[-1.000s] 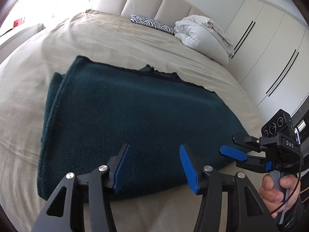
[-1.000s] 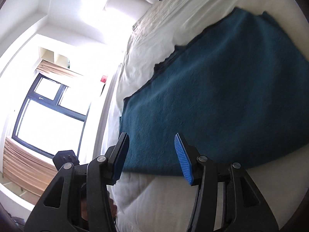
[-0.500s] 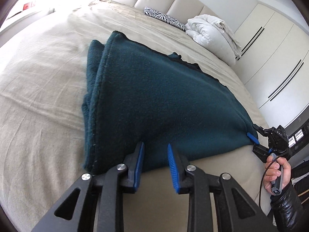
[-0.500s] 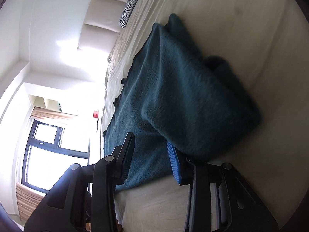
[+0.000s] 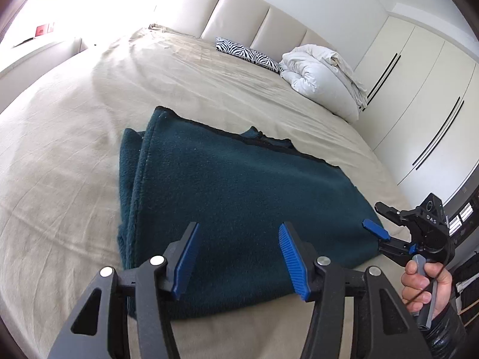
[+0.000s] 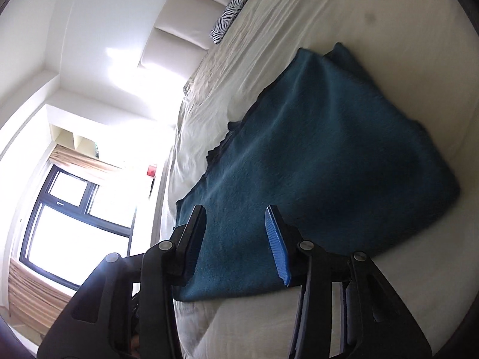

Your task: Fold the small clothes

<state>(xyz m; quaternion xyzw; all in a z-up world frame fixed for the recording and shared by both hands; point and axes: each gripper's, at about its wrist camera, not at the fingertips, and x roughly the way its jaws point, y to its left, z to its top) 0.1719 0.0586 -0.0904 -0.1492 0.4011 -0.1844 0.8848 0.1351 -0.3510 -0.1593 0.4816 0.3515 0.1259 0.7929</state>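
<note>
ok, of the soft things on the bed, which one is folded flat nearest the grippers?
The dark teal fleece garment, spread flat just beyond both grippers. The zebra-print pillow and the bundled white duvet lie far off by the headboard.

A: We count one folded teal fleece garment [image 5: 239, 197] on one bed [image 5: 74, 155], and two grippers, left [image 5: 236, 257] and right [image 5: 377, 227].

B: We add one zebra-print pillow [image 5: 248, 53] and one white duvet bundle [image 5: 320, 80].
</note>
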